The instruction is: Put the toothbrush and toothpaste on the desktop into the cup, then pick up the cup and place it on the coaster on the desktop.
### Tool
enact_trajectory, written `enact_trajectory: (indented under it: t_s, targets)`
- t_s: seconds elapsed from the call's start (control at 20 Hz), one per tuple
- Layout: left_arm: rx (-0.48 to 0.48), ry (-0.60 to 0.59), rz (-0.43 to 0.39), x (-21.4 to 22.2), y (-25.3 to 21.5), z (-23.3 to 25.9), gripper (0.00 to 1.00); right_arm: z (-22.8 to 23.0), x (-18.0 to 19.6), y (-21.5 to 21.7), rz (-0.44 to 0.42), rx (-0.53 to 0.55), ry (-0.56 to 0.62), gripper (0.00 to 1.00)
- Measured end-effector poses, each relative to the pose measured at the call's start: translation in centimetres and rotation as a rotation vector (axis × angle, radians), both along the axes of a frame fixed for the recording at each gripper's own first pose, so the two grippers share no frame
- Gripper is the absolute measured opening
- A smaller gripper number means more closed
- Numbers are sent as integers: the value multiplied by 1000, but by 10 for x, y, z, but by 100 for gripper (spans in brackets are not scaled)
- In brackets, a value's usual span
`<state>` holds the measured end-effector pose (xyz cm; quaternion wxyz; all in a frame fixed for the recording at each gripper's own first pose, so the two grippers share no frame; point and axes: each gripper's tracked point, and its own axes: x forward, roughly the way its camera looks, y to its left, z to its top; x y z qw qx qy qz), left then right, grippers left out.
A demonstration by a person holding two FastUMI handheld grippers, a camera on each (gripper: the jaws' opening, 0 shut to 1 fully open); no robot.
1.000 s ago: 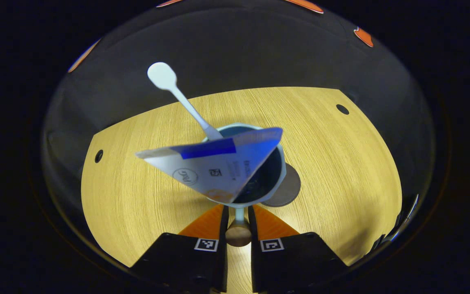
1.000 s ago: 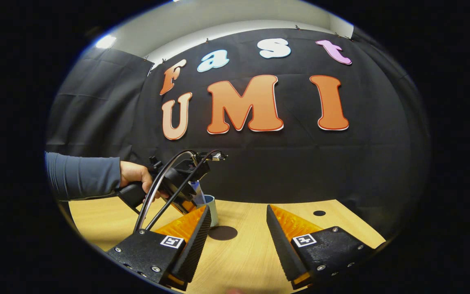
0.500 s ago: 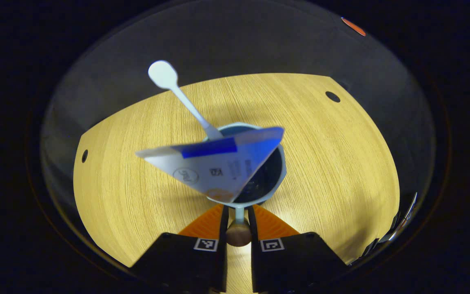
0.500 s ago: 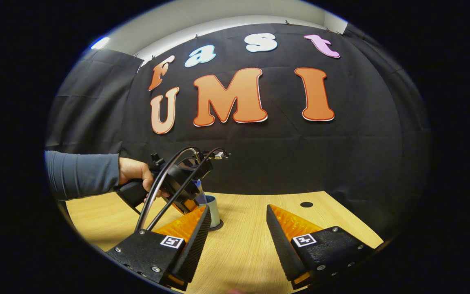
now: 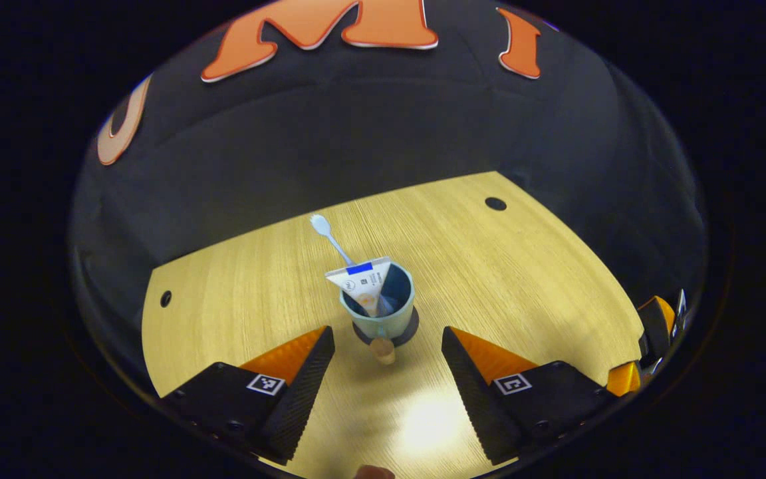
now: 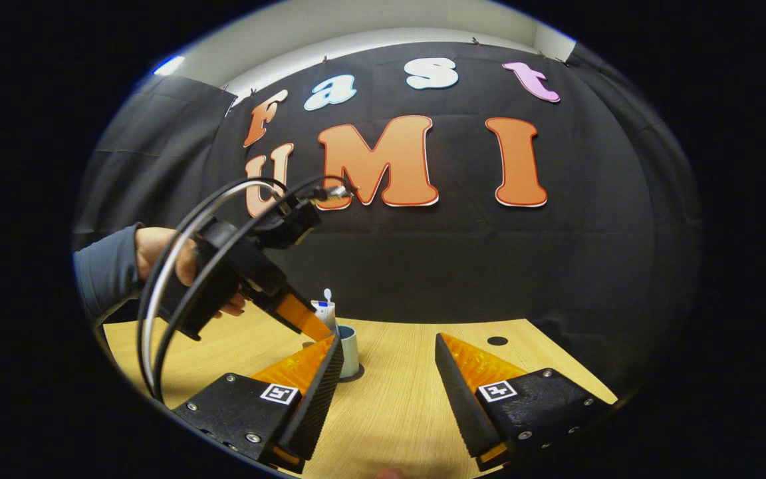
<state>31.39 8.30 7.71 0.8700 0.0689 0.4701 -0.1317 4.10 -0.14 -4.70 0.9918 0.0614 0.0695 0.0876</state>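
A pale blue cup (image 5: 383, 319) stands upright on a dark round coaster (image 5: 411, 330) in the middle of the wooden desktop (image 5: 529, 266). A white toothbrush (image 5: 328, 234) and a white and blue toothpaste tube (image 5: 363, 285) stick out of its top. The cup's handle ends in a wooden knob (image 5: 383, 350) that points toward my left gripper (image 5: 387, 349). That gripper is open and stands back from the cup, apart from it. In the right gripper view the cup (image 6: 350, 348) sits beyond the left finger of my open, empty right gripper (image 6: 388, 356); the left gripper (image 6: 250, 273) hangs above it, held by a hand (image 6: 157, 256).
Dark cable holes (image 5: 495, 203) (image 5: 165, 298) mark the far right and left of the desktop. The black cloth wall (image 6: 463, 266) closes off the back edge. A grey sleeve (image 6: 102, 273) comes in from the left in the right gripper view.
My left gripper let go of the cup's handle, opened wide, and drew back and up. The cup now stands on the coaster. The right gripper has barely moved.
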Motion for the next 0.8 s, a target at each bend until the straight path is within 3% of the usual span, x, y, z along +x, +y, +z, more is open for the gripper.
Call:
enact_trajectory:
  t_s: [0.15,0.3,0.8]
  targets:
    - [44,-185,0,-15,25,48,99,20,1,12,7,-21,-40,83]
    - [29,-307,28,-31,40,59,99,31,0,16,5,-52,-71,83]
    - [-26,-822,229,-79,119,131,99,53,7,46,-23,-56,-143,84]
